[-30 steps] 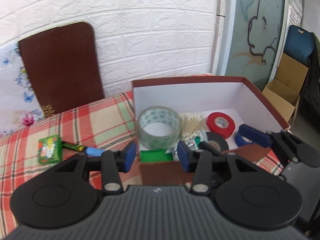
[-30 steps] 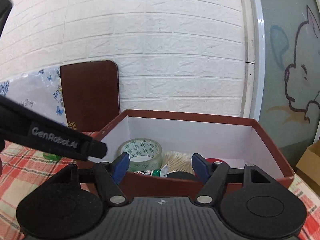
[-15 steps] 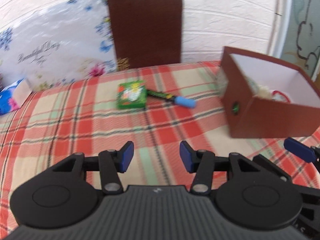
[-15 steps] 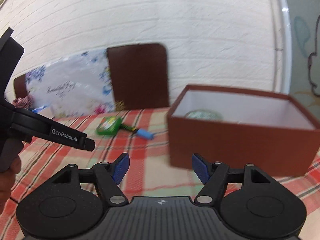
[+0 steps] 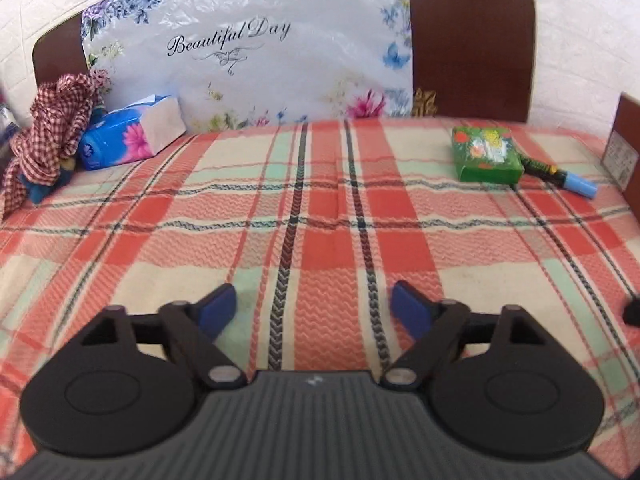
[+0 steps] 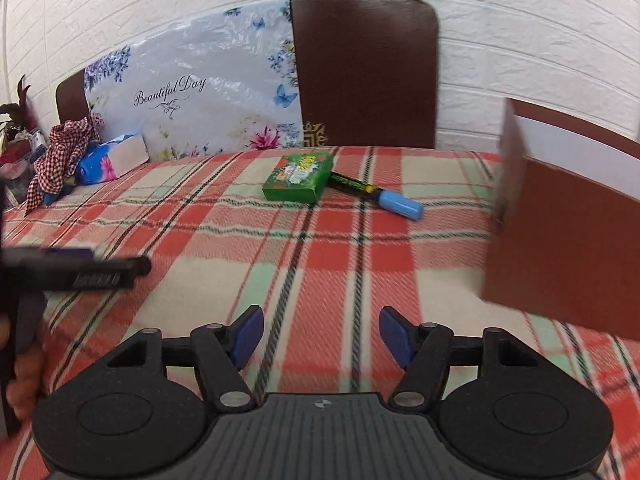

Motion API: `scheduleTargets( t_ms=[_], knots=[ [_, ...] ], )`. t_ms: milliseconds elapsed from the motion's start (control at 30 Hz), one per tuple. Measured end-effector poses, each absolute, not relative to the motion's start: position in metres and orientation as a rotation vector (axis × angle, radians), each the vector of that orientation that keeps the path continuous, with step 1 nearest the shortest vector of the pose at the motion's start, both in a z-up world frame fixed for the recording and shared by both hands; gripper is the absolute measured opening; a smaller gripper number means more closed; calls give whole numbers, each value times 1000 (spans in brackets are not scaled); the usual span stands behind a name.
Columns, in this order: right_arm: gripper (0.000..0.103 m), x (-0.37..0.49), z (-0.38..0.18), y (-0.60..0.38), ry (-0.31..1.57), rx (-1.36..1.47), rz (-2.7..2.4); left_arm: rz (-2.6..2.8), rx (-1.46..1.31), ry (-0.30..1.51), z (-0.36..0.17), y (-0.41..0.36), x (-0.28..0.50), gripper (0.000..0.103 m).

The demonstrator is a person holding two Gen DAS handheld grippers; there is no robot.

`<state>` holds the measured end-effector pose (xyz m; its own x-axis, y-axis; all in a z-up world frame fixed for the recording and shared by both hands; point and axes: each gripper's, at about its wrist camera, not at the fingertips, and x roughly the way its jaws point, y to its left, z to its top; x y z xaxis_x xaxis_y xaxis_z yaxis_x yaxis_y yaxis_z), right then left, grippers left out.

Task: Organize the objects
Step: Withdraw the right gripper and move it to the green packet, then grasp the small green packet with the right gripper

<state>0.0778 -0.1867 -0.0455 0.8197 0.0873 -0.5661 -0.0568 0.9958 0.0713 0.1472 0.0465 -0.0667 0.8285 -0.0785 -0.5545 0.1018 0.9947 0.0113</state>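
A green printed box (image 5: 486, 155) (image 6: 299, 177) lies flat on the plaid tablecloth, with a black marker with a blue cap (image 5: 560, 175) (image 6: 378, 195) touching its right side. The brown cardboard box (image 6: 568, 216) with white inner walls stands at the right; only its edge (image 5: 626, 148) shows in the left wrist view. My left gripper (image 5: 312, 311) hovers over bare cloth well short of the green box, its jaws opening with nothing between them. My right gripper (image 6: 321, 332) is also over bare cloth, its jaws closing slightly on nothing. The left gripper's side (image 6: 76, 274) shows at the right wrist view's left edge.
A blue tissue pack (image 5: 132, 138) (image 6: 110, 162) and a red checked cloth (image 5: 52, 128) (image 6: 60, 152) sit at the far left. A floral "Beautiful Day" bag (image 5: 248, 48) and a dark brown board (image 6: 364, 72) lean against the white brick wall behind the table.
Both grippers swung left, away from the brown box and its contents, toward the open tablecloth. The left jaws spread much wider; the right jaws narrowed slightly. The green box and marker stayed put.
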Motion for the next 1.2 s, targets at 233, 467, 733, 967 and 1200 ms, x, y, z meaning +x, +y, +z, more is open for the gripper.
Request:
scheduleTargets(
  t_ms=[233, 467, 733, 967, 1200],
  knots=[
    [62, 170, -39, -173, 559, 141, 108, -115, -13, 583, -68, 52, 153, 89],
    [64, 241, -53, -193, 596, 380, 104, -119, -28, 584, -71, 53, 154, 90],
    [26, 216, -47, -206, 603, 424, 189, -115, -15, 589, -71, 51, 156, 91],
    [19, 80, -40, -225, 623, 496, 227, -106, 11, 593, -71, 47, 156, 92],
    [47, -18, -48, -282, 680, 504, -4, -100, 53, 609, -68, 42, 155, 93]
  ],
)
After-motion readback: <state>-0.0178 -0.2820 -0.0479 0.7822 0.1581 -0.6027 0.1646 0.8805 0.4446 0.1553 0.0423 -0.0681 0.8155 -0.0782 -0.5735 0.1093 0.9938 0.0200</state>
